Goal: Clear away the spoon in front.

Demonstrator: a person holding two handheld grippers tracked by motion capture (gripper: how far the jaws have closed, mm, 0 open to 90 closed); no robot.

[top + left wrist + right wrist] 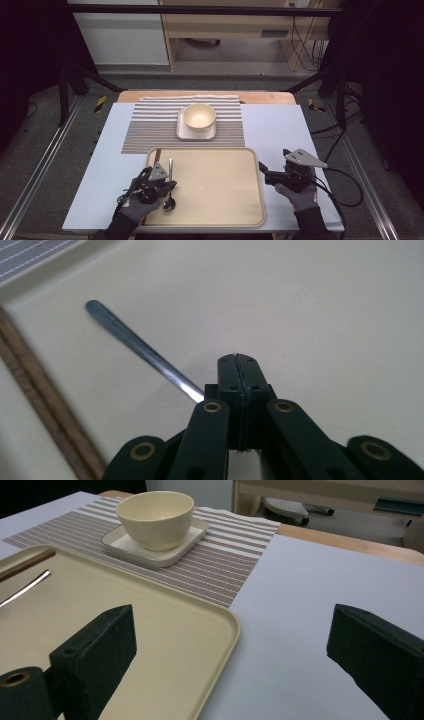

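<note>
Currently listed: left gripper [167, 186], jaws pressed together, clenched over the handle of a slim shiny metal spoon [170, 190]; handle runs out ahead and to its left in the left gripper view, bowl end below the hand in the high view. Spoon lies on a beige rectangular plastic tray [220, 185]. Right gripper [264, 172], jaws spread wide, nothing between them, straddling the tray's edge. Cream round ceramic bowl [156, 519] well ahead, on a square saucer [155, 545].

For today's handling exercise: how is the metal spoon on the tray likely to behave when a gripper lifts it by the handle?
The spoon looks like polished metal, so probably stiff but slippery between hard jaws. Its handle is thin and flat on the tray, so it may pivot, bowl end drooping.
</note>
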